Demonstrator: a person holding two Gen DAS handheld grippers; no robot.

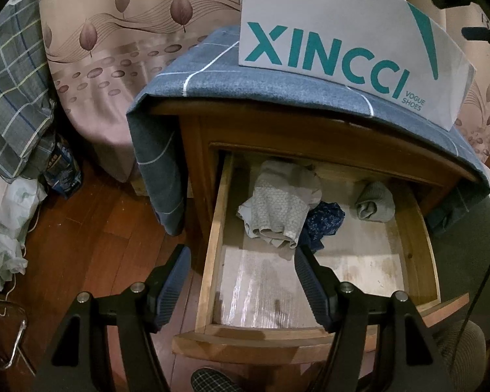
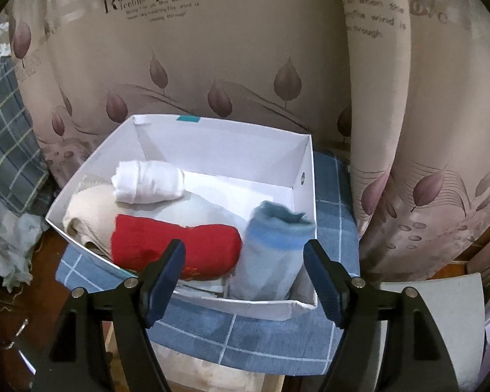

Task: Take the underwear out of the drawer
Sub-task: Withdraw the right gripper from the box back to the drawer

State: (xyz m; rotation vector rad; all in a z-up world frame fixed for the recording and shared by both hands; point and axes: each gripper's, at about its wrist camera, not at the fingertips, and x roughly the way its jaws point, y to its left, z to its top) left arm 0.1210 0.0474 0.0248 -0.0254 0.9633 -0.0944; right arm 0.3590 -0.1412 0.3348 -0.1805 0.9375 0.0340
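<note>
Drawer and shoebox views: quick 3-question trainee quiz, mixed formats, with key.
1. True or false: the drawer is open.
2. How many rolled items lie in the shoebox? A) two B) four C) six
3. Fill in: between the grey patterned garment and the grey roll lies a dark ____ floral piece.

Key: 1 true. 2 B: white roll, cream roll, red roll, blue roll. 3 blue.

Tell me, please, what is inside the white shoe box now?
Inside the white shoe box lie four rolled garments: white, cream, red and light blue. What lies under them is covered.
</note>
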